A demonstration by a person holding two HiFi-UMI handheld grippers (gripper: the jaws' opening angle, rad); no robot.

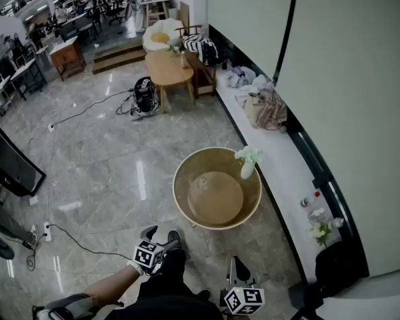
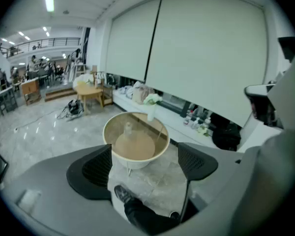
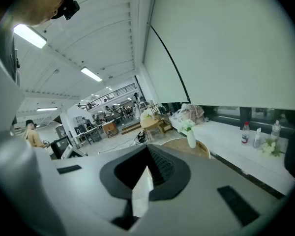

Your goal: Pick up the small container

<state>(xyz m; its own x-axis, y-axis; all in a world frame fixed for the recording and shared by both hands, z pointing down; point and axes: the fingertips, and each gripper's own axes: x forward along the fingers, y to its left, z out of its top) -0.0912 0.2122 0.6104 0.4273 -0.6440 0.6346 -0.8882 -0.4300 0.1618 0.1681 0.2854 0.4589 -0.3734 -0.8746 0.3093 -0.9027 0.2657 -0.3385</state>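
Observation:
A small clear container [image 1: 202, 182] stands near the middle of a round tan table with a raised rim [image 1: 181, 179]. A white vase of flowers [image 1: 247, 168] stands at that table's right edge. My left gripper [image 1: 161, 234] hovers low over the floor in front of the table, jaws wide open and nothing between them. In the left gripper view the container [image 2: 129, 128], the table's wall [image 2: 137, 161] and the vase [image 2: 151, 111] show beyond the left gripper [image 2: 145, 163]. My right gripper [image 1: 239, 269] is nearer to me, to the right. In its own view the right gripper [image 3: 148, 168] has its pads together, and the vase [image 3: 191, 139] shows past them.
A white ledge [image 1: 290, 179] runs along the window wall on the right and carries bottles [image 1: 311, 199], small flowers and a heap of cloth [image 1: 267, 107]. A black bag [image 1: 337, 269] sits at its near end. A wooden table [image 1: 168, 71] stands farther off. Cables [image 1: 67, 239] cross the floor at left. A shoe [image 2: 123, 194] is below the left gripper.

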